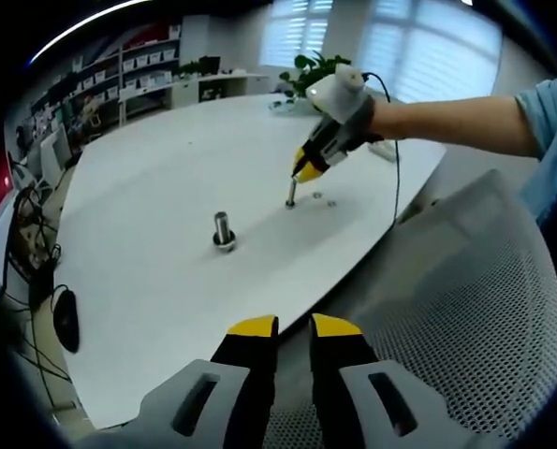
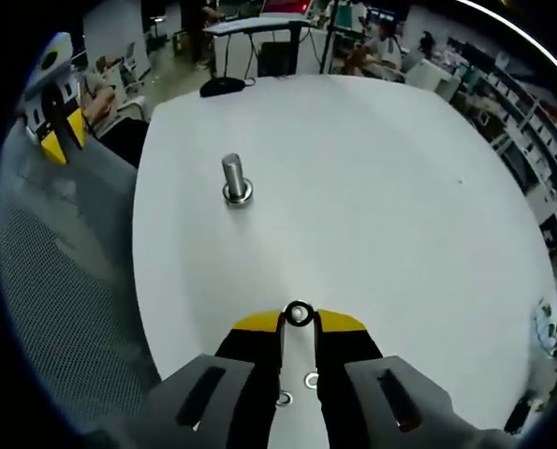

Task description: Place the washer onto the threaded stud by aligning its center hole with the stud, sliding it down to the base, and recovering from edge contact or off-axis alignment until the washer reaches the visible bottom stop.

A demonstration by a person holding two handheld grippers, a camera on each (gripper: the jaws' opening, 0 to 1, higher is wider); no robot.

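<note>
Two grippers are in play over a white table (image 1: 166, 178). Your right gripper (image 2: 299, 316) has its yellow-tipped jaws pinched on a washer (image 2: 299, 313), which shows as a small silver ring right at the tips, its centre hole facing the camera. In the left gripper view that same gripper (image 1: 301, 173) comes in from the right on your outstretched arm (image 1: 447, 122), tilted down toward the table, tips just above a small upright metal piece (image 1: 290, 194); you cannot tell from here whether they touch. Two more small washers (image 2: 311, 380) lie on the table between the right gripper's jaws, close under the camera, one near each jaw.

The threaded stud (image 2: 233, 178) stands upright on its wider base near the middle of the table, well apart from the held washer and farther from you in the right gripper view. In the left gripper view the stud (image 1: 223, 229) sits to the left of the right gripper's tips.

Your left gripper (image 1: 294, 327) hangs off the near table edge, over a grey mesh chair back (image 1: 465, 309). Its jaws stand close with a narrow gap and nothing between them. In the right gripper view it (image 2: 61, 131) sits far left, beyond the table edge.

A black mouse (image 1: 65, 318) lies at the left end of the table.
</note>
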